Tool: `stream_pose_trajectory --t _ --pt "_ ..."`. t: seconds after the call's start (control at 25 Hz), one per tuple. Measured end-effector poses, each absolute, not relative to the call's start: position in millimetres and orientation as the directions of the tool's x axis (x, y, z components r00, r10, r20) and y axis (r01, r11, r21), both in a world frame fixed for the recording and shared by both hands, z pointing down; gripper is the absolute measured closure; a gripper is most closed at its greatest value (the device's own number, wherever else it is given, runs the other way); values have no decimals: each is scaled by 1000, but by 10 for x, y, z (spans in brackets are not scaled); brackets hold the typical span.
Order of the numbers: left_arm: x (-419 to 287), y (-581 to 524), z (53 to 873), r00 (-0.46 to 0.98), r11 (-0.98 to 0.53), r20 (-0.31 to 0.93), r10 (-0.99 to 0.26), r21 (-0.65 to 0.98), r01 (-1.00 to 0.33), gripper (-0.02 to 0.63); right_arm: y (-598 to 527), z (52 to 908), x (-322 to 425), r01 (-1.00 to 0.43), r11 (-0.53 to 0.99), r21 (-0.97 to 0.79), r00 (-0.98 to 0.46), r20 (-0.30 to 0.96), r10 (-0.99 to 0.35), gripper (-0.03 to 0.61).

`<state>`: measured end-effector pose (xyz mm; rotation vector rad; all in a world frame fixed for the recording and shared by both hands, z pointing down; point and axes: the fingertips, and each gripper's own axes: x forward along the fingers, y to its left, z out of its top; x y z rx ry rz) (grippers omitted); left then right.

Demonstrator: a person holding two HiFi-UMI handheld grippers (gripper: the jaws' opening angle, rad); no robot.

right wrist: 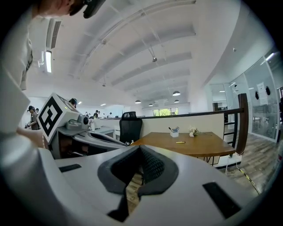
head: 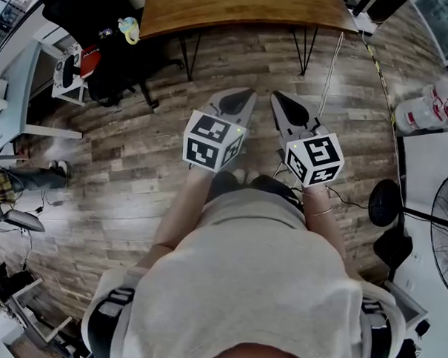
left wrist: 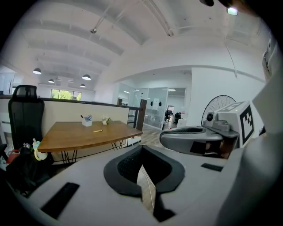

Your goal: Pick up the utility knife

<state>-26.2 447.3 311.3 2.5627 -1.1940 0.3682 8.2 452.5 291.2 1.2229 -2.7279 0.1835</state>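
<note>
A small yellow object that may be the utility knife (left wrist: 97, 130) (right wrist: 180, 142) lies on a wooden table (head: 239, 8) (left wrist: 66, 137) (right wrist: 199, 145) some way ahead. Both grippers hang side by side over the plank floor, well short of the table and pointing toward it. My left gripper (head: 242, 94) (left wrist: 142, 148) has its jaws together with nothing between them. My right gripper (head: 279, 97) (right wrist: 140, 148) looks the same, jaws closed and empty. Each gripper view shows the other gripper beside it.
A black office chair (left wrist: 24, 114) (right wrist: 130, 126) stands at the table's left end, with a dark bag (head: 110, 66) near it. A white pen holder (left wrist: 87, 122) (right wrist: 174, 133) sits on the table. A fan (head: 444, 221) and water bottles (head: 427, 109) are at the right.
</note>
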Motion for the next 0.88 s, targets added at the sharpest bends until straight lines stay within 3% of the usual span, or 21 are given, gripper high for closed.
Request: stream_pose_trajectory --t 0.24,0.52,0.88 --pt "-227 4461 2997 641 -604 242 -729 215 -767 600 4528 2920 140 -744 665 -66 -666 167 -727 569" --pt "-47 4443 3065 650 -619 278 -707 200 -759 595 4546 3004 298 -747 660 -82 -662 181 -727 569" --pt "229 4335 3157 634 -606 309 -709 193 -772 470 4482 3105 653 -751 653 -97 -658 190 -729 569"
